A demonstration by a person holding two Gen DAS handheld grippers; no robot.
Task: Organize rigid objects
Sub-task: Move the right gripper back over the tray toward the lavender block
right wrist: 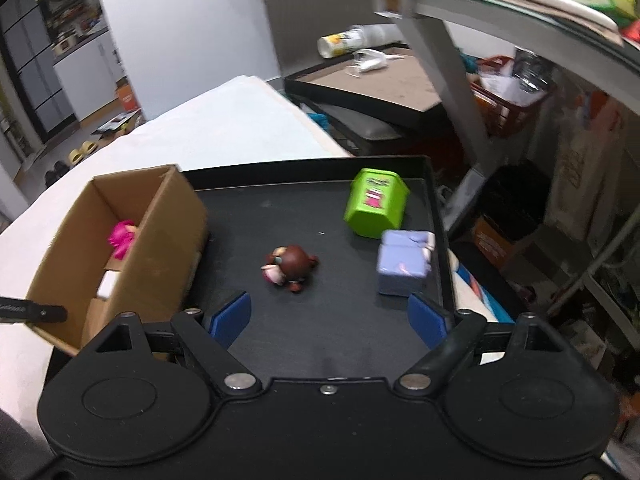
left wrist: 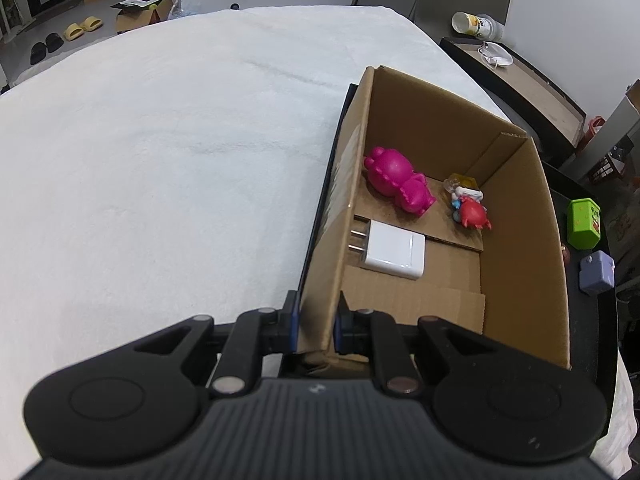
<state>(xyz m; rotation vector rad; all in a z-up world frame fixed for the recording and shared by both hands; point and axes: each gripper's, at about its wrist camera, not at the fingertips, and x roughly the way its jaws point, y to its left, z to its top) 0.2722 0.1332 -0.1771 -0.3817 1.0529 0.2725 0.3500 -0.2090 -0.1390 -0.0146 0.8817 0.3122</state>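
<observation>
My left gripper (left wrist: 316,326) is shut on the near wall of a cardboard box (left wrist: 520,216). Inside the box lie a pink toy figure (left wrist: 396,180), a white charger plug (left wrist: 394,255) and a small red crab toy (left wrist: 472,212) beside a little yellow item (left wrist: 462,182). In the right wrist view the box (right wrist: 160,236) stands at the left of a black tray (right wrist: 280,208). On the tray rest a brown figurine (right wrist: 292,266), a green block (right wrist: 376,208) and a lilac block (right wrist: 402,262). My right gripper (right wrist: 328,320) hangs open over the tray, nothing between its fingers, the figurine just ahead.
A white cloth (left wrist: 160,140) covers the table left of the box. Right of the tray stand a dark board (right wrist: 368,84) with a tipped cup (right wrist: 340,42), a metal shelf frame (right wrist: 460,92) and floor clutter. The green block (left wrist: 584,224) and lilac block (left wrist: 596,278) show beyond the box's right wall.
</observation>
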